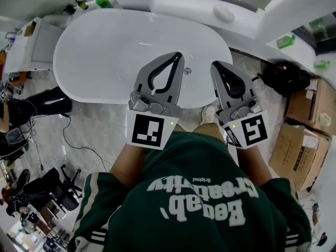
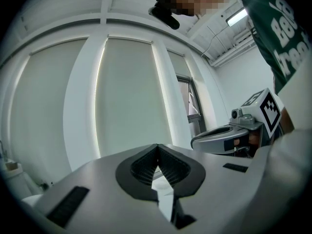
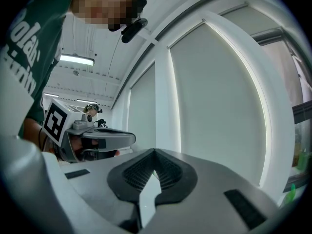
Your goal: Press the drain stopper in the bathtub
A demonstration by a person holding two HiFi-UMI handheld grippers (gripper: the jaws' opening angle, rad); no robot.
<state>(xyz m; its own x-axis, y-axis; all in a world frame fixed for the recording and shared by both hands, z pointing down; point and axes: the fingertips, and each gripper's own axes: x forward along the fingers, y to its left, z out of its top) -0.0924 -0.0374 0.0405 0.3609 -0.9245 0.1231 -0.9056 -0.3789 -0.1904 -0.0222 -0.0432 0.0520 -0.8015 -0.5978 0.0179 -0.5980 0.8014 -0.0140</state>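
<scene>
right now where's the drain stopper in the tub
Head view: the drain stopper is the small round fitting inside the bathtub near its front rim, just right of the left tongs and left of the right tongs.

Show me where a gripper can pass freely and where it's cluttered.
The bathtub basin is bare from its left rim across to the left gripper. Crowded: bottles on the ledge behind it, cables on the floor beside it, cardboard boxes past the right gripper.
</scene>
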